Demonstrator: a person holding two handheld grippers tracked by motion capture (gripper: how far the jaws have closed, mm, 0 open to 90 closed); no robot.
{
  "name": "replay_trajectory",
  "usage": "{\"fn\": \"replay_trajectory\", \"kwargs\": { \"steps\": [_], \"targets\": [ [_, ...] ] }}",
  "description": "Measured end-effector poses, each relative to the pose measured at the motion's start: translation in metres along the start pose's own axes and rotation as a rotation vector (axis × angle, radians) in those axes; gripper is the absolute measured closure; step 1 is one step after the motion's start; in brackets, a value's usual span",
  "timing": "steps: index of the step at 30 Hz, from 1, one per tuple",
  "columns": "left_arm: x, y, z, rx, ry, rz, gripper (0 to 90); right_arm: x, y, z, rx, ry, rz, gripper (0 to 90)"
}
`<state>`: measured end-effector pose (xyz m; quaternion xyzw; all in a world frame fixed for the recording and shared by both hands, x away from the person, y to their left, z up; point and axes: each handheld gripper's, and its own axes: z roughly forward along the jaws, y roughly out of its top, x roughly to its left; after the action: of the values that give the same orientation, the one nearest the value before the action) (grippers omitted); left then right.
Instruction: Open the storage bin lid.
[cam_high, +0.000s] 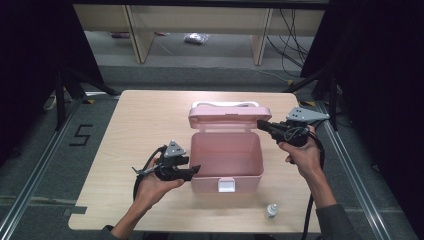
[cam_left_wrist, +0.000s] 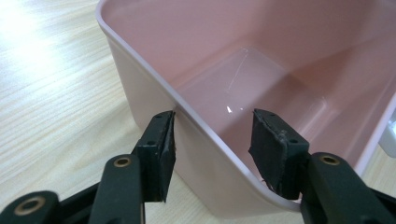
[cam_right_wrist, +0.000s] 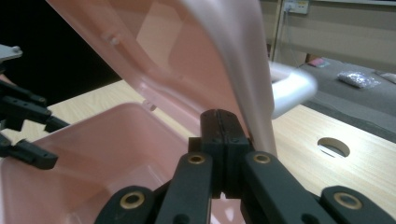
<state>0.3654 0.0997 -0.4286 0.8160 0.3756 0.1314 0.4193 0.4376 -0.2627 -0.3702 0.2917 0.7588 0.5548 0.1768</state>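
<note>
A pink box (cam_high: 205, 185) stands open mid-table, its lid (cam_high: 230, 117) raised at the back with a white handle (cam_high: 225, 104). My left gripper (cam_high: 196, 171) sits at the box's front left corner. In the left gripper view its jaws (cam_left_wrist: 212, 140) straddle the box wall (cam_left_wrist: 140, 93), one pad outside and one inside, pressing across the corner. My right gripper (cam_high: 260, 123) is shut with nothing in it. Its tips (cam_right_wrist: 219, 116) rest against the inner side of the lid (cam_right_wrist: 187, 56) near its pale edge, beside the handle (cam_right_wrist: 289, 88).
A small white bottle (cam_high: 271, 210) stands near the table's front edge, right of the box. A white latch (cam_high: 226, 186) sits on the box's front wall. The table has a round hole (cam_right_wrist: 333, 147) behind the lid. Beyond the table are floor and desk legs.
</note>
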Motion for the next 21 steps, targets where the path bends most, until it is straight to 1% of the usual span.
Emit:
{"fn": "replay_trajectory", "kwargs": {
  "steps": [1,2,4,5,6,7,8,9,10,12,13,14,15,16,17,20,21],
  "targets": [
    [0.000,0.000,0.000,0.004,-0.009,0.004,50.0,-0.002,0.000,0.002,0.006,-0.009,0.003,90.0],
    [0.000,0.000,0.000,0.004,-0.009,0.004,50.0,-0.002,0.000,0.002,0.006,-0.009,0.003,90.0],
    [0.000,-0.001,-0.001,0.001,-0.009,-0.006,50.0,-0.006,0.001,0.008,0.010,-0.004,0.028,90.0],
    [0.000,-0.001,-0.001,0.001,-0.008,-0.007,50.0,-0.008,0.002,0.008,0.015,-0.021,0.001,90.0],
    [0.000,0.000,-0.001,0.006,-0.011,-0.005,50.0,-0.008,0.001,0.010,0.017,-0.016,0.025,90.0],
    [0.000,0.000,-0.001,0.006,-0.011,-0.005,49.9,-0.011,0.001,0.012,0.020,-0.026,0.013,90.0],
    [0.000,-0.001,-0.001,0.002,-0.012,-0.005,49.8,-0.011,0.001,0.014,0.023,-0.024,0.030,90.0],
    [0.000,-0.001,-0.001,0.002,-0.012,-0.005,49.6,-0.014,0.001,0.015,0.027,-0.024,0.019,90.0],
    [0.001,-0.001,-0.001,0.003,-0.019,-0.007,49.6,-0.014,0.001,0.015,0.027,-0.024,0.019,90.0],
    [0.001,-0.001,0.000,-0.002,-0.020,-0.011,49.2,-0.015,-0.001,0.020,0.025,-0.038,0.032,90.0],
    [0.001,-0.001,0.000,-0.003,-0.022,-0.014,49.0,-0.017,-0.001,0.024,0.040,-0.033,0.045,90.0],
    [0.001,-0.001,0.000,-0.003,-0.022,-0.014,49.0,-0.017,-0.001,0.024,0.040,-0.033,0.045,90.0],
    [0.001,-0.001,0.000,-0.003,-0.021,-0.015,49.0,-0.022,-0.002,0.028,0.031,-0.044,0.023,90.0],
    [0.001,-0.001,0.000,-0.003,-0.021,-0.015,49.0,-0.022,-0.002,0.028,0.031,-0.044,0.023,90.0],
    [0.001,-0.001,0.000,-0.002,-0.020,-0.013,48.9,-0.024,-0.003,0.032,0.043,-0.050,0.039,90.0],
    [0.001,-0.001,0.000,-0.008,-0.021,-0.017,48.6,-0.026,-0.003,0.035,0.051,-0.057,0.041,90.0],
    [0.002,-0.002,0.000,-0.006,-0.015,-0.017,48.6,-0.025,-0.003,0.038,0.053,-0.056,0.077,90.0]
  ]
}}
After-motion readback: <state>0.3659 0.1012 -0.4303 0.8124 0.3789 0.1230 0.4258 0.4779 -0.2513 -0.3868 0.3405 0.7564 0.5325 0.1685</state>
